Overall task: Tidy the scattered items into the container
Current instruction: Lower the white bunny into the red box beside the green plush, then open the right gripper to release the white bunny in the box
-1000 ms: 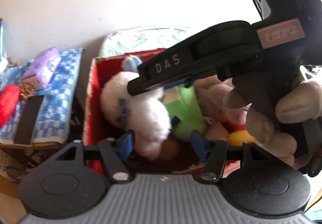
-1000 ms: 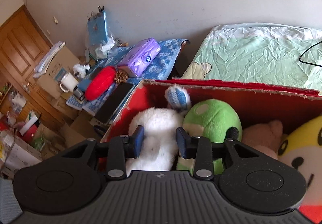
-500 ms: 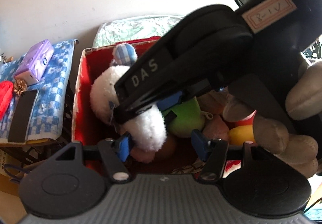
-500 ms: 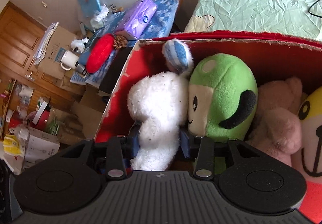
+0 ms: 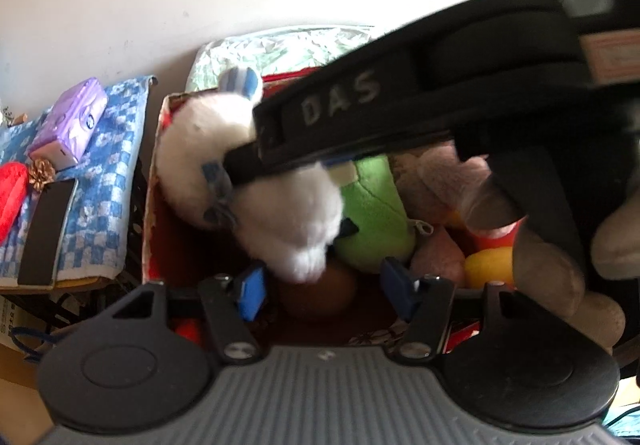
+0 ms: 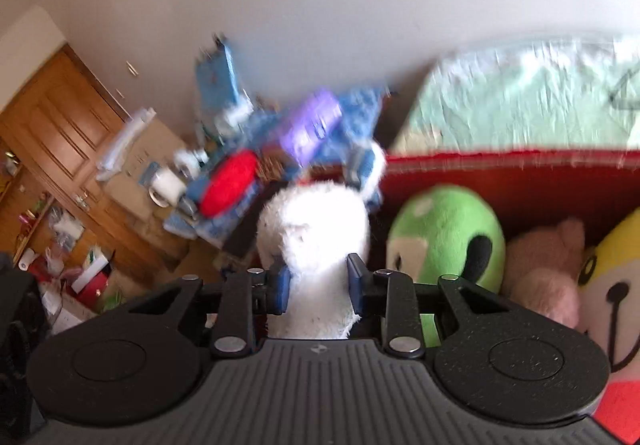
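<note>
My right gripper (image 6: 316, 287) is shut on the white plush toy (image 6: 316, 241), lifted at the left end of the red box (image 6: 520, 169); the same toy (image 5: 256, 181) hangs above the box (image 5: 154, 205) in the left wrist view, under the right gripper's black body (image 5: 420, 113). My left gripper (image 5: 324, 291) is open and empty over the box's near edge. In the box lie a green plush (image 6: 448, 237), a pink plush (image 6: 548, 265) and a yellow plush (image 6: 612, 293).
A side table with a blue checked cloth (image 5: 104, 181) stands left of the box, holding a purple tissue pack (image 5: 68, 129), a red object (image 5: 10, 197) and a black phone (image 5: 46, 233). A bed with a green sheet (image 6: 520, 105) lies behind. A wooden door (image 6: 52, 133) is at the left.
My right gripper has closed on the white plush and raised it out of the box, toward the left end. The left gripper has stayed open in place.
</note>
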Tool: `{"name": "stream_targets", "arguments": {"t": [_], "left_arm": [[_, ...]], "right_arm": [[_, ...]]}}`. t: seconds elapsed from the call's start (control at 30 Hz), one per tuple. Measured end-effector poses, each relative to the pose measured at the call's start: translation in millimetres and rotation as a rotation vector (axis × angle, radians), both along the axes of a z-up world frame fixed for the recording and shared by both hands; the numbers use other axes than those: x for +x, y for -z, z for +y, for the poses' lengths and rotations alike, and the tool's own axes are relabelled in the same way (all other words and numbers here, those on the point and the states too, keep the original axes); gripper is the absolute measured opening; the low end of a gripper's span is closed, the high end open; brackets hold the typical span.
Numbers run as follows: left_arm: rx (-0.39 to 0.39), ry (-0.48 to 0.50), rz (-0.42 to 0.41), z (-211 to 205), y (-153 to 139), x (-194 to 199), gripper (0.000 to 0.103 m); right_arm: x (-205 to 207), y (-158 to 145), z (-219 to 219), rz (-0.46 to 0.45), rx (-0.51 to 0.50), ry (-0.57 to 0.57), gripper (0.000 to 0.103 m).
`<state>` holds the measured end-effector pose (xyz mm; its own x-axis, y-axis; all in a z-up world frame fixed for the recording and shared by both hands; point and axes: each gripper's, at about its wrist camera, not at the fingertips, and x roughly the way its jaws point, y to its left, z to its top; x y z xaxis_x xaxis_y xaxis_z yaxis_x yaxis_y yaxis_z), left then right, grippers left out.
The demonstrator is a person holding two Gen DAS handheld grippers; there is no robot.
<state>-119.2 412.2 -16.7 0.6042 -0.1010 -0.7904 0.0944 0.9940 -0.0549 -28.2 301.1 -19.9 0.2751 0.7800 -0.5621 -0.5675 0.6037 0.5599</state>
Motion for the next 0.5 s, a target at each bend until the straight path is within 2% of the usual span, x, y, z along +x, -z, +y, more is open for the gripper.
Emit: {"name": "stream_targets", "arguments": {"t": [0.07, 0.17, 0.37, 0.5], "left_arm": [[-0.004, 0.002, 0.006, 1.0, 0.6, 1.0, 0.064], [-0.009, 0.008, 0.020, 2.7, 1.3, 3.9, 0.065], [-0.025, 0.022, 0.038, 4.1, 1.0, 4.2, 0.065], [-0.042, 0.033, 0.035, 6.0, -2.5, 0.8, 0.065]], "right_arm": [[8.1, 3.9, 0.3, 0.043, 0.008, 0.005, 0.031], [16.4, 9.9, 5.1, 0.109, -0.032, 0.011, 0.031], [9.5, -1.3, 5.1, 0.117, -0.075, -0.009, 0.039], [1.9, -11.8, -9.4, 0.102, -0.077, 0.000, 0.038]]}}
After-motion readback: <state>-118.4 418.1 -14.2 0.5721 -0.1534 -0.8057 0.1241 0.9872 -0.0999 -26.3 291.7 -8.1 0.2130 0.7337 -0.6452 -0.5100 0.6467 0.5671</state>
